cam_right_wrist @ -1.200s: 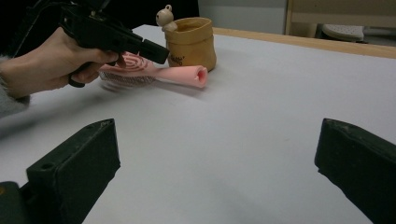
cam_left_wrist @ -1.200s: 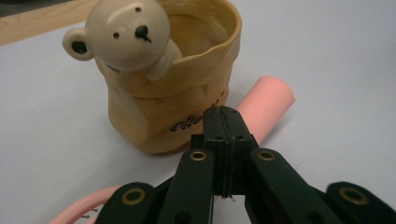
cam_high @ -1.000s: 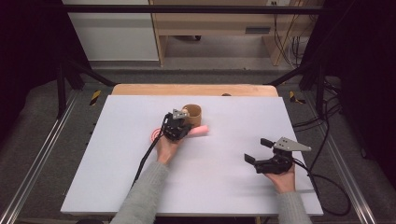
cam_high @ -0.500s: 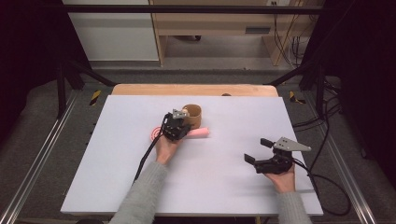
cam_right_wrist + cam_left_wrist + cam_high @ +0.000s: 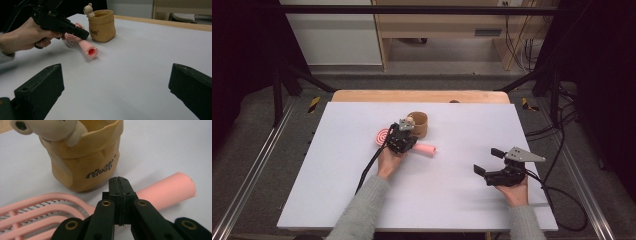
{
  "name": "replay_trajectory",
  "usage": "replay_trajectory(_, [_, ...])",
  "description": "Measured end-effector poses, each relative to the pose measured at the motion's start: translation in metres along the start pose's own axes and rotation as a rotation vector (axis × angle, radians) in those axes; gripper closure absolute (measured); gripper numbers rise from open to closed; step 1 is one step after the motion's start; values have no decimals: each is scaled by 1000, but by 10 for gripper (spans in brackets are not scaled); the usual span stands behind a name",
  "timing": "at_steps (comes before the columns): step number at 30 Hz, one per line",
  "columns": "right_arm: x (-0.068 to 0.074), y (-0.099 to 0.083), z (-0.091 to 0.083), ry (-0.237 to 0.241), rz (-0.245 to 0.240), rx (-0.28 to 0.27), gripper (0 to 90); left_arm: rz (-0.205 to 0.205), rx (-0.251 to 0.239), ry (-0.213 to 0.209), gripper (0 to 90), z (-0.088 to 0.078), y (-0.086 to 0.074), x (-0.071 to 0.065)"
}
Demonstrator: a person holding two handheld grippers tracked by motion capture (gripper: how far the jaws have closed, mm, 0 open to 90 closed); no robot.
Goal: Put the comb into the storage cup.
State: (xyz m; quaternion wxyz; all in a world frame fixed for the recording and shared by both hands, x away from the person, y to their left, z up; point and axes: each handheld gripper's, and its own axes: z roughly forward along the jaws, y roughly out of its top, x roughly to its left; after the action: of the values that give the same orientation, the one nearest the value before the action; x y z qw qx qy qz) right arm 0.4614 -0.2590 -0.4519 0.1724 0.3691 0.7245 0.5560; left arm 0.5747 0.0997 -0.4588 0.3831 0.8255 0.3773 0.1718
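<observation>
White tabletop (image 5: 362, 200), wooden edge at 12 o'clock, dark lab floor around. Pink hairbrush (image 5: 424, 148) lies flat mid-table; long axis runs roughly 10 to 4 o'clock in the high view, head (image 5: 383, 135) at 10, hollow handle end (image 5: 91, 52) at 4. Tan pouch-shaped cup (image 5: 418, 124) with small figurine (image 5: 88, 9) stands just beyond it at 12. Left gripper (image 5: 402, 141) sits right over the handle near the neck, jaws pressed together with nothing between them, brush handle (image 5: 167, 192) just past and beneath the tips. Right gripper (image 5: 492, 161) rests well apart at 4 o'clock, jaws spread wide, holding nothing. Left hand is nearer; likely has to open before grasping.
</observation>
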Motion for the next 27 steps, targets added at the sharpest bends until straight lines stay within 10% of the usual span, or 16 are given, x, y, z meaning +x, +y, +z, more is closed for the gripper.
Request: replay_trajectory(27, [0,0,0,0,-4,1,4,-27,-27,-12,897,2,-5,-1])
